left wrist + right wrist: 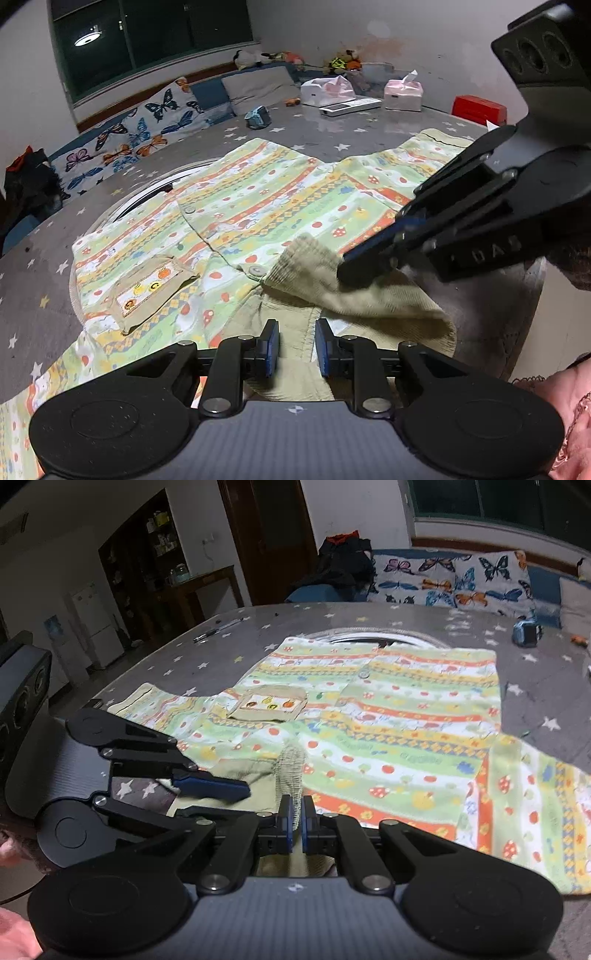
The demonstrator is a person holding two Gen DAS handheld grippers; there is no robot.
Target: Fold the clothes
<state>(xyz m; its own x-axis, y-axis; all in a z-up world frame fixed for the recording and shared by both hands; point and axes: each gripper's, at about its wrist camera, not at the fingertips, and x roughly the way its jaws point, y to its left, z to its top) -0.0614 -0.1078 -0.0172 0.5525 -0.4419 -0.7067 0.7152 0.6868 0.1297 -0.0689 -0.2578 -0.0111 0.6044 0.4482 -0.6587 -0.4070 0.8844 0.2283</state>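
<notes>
A child's shirt with green, yellow and orange printed stripes lies spread front-up on the grey star-print table. It has a khaki chest pocket and a ribbed khaki collar. My right gripper is shut on the collar, whose ribbed edge stands up between the blue pads. From the left wrist view it reaches in from the right. My left gripper stands open at the near neck edge, with khaki lining in the gap between its pads. The right wrist view shows it just left of the collar.
At the table's far side lie a white remote, two tissue packs, a red box and a small blue object. A pen lies far left. The table edge is close on my right. A pink sleeve shows.
</notes>
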